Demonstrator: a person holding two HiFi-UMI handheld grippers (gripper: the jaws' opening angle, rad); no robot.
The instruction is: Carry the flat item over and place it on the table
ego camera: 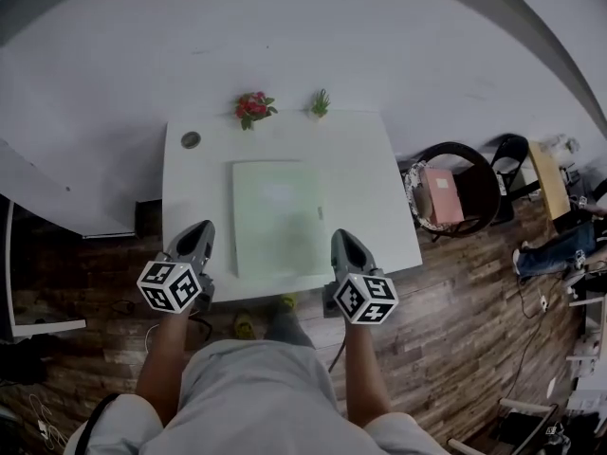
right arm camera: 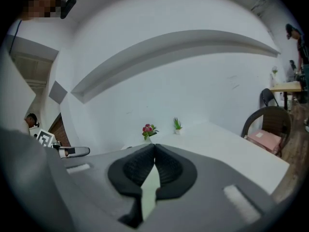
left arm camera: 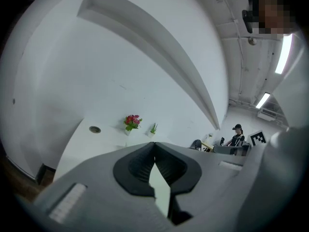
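Observation:
A pale green flat sheet (ego camera: 280, 216) lies flat on the white table (ego camera: 370, 159), reaching close to its near edge. My left gripper (ego camera: 201, 227) hovers over the table's near left part, a little to the left of the sheet and apart from it. Close beside the sheet's near right edge is my right gripper (ego camera: 340, 237). In the left gripper view the left gripper (left arm camera: 154, 144) has its pads meeting at the tips with nothing pinched. The right gripper (right arm camera: 154, 145) looks the same in its own view, shut and empty.
A red flower pot (ego camera: 252, 108) and a small green plant (ego camera: 321, 103) stand at the table's far edge against the white wall. A round cable hole (ego camera: 191, 140) marks the far left corner. A dark chair (ego camera: 479, 183) holding a pink box (ego camera: 441, 195) stands to the right.

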